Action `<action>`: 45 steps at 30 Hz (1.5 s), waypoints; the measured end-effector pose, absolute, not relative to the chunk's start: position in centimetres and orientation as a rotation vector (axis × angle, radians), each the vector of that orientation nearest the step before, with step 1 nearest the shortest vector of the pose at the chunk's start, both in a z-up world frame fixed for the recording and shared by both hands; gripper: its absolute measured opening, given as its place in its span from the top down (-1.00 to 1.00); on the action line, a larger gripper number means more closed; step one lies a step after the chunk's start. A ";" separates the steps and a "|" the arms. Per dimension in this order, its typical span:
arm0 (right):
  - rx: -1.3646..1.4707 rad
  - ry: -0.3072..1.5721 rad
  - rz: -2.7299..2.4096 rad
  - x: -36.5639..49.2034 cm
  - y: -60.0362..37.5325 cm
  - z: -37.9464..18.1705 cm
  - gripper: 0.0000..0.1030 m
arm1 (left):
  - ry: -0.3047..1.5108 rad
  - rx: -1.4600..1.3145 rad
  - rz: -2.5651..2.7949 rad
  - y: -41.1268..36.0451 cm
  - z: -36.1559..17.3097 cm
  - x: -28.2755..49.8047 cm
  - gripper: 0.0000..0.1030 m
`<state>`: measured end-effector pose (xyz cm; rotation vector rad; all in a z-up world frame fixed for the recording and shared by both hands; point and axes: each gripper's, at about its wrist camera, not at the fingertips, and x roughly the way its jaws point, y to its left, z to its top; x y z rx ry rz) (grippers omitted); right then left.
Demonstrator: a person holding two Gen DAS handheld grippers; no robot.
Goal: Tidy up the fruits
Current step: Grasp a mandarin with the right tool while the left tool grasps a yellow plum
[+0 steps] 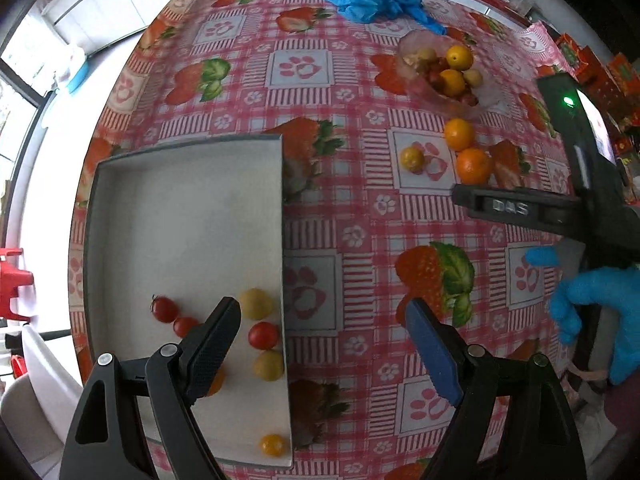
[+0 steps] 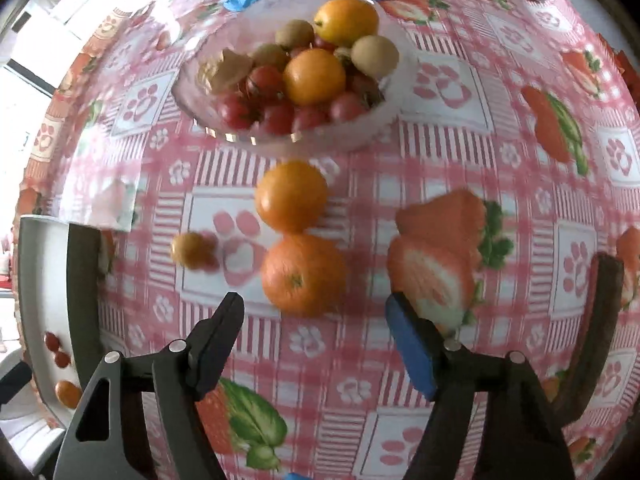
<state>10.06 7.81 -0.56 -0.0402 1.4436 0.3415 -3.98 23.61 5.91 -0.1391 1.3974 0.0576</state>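
Observation:
A grey tray (image 1: 184, 184) lies on the left of the table and holds several cherry tomatoes (image 1: 263, 335) and small yellow fruits (image 1: 256, 303). My left gripper (image 1: 324, 344) is open and empty over the tray's right edge. A clear bowl (image 2: 372, 120) holds oranges, kiwis and cherry tomatoes; it also shows in the left wrist view (image 1: 480, 104). Two oranges (image 2: 303, 275) and a small yellow fruit (image 2: 193, 250) lie loose in front of the bowl. My right gripper (image 2: 314, 320) is open and empty, just short of the nearer orange.
The table wears a pink checked cloth with strawberry prints (image 2: 520, 160). A crumpled blue glove (image 1: 372, 0) lies behind the bowl. The tray's edge (image 2: 36, 280) shows at the left of the right wrist view. The right gripper's body and a blue-gloved hand (image 1: 592, 304) are at the right.

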 end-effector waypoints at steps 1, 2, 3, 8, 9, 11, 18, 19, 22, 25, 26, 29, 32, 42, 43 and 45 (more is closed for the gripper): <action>-0.039 1.439 0.346 10.4 8.0 -0.5 -0.38 | 1.396 -0.135 0.055 23.6 5.9 -3.7 -0.66; -0.036 1.436 0.349 10.8 8.2 -0.3 -0.35 | 1.395 -0.130 0.054 23.4 5.9 -3.4 -0.66; -0.035 1.435 0.351 11.2 8.4 -0.2 -0.28 | 1.394 -0.124 0.054 23.3 5.9 -3.2 -0.66; -0.034 1.438 0.366 12.8 9.6 0.1 0.17 | 1.392 -0.113 0.057 22.7 5.7 -1.7 -0.66; -0.023 1.439 0.370 13.2 9.5 0.2 0.17 | 1.392 -0.111 0.055 22.5 5.6 -1.4 -0.66; -0.001 1.441 0.377 13.2 8.6 0.3 0.17 | 1.393 -0.104 0.053 22.0 5.5 -0.9 -0.66; 0.095 1.446 0.367 10.5 2.7 0.7 0.17 | 1.407 -0.069 0.026 19.8 4.4 1.4 -0.66; 0.105 1.449 0.362 9.6 1.9 0.5 0.17 | 1.409 -0.067 0.025 19.6 4.2 1.8 -0.66; 0.149 1.463 0.345 7.5 -0.4 0.6 0.17 | 1.412 -0.065 0.029 18.8 3.4 3.3 -0.66; 0.179 1.474 0.329 6.0 -2.4 0.7 0.17 | 1.410 -0.061 0.034 18.1 2.6 4.7 -0.66; 0.187 1.480 0.328 5.4 -2.9 0.6 0.17 | 1.407 -0.058 0.036 17.8 2.3 5.3 -0.66; 0.191 1.488 0.318 3.9 -4.2 0.7 0.17 | 1.402 -0.051 0.052 17.4 1.3 6.6 -0.66; 0.200 1.498 0.311 2.8 -5.5 0.6 0.17 | 1.405 -0.058 0.062 17.1 0.3 7.8 -0.66; 0.191 1.514 0.287 -0.2 -8.2 0.3 0.17 | 1.404 -0.084 0.048 16.7 -1.4 8.8 0.49; 0.186 1.515 0.284 -0.5 -8.4 0.2 0.17 | 1.402 -0.072 0.041 16.5 -1.4 8.7 0.53; 0.173 1.511 0.275 -0.9 -8.5 0.1 0.17 | 1.402 -0.056 0.034 15.7 -1.4 8.1 0.53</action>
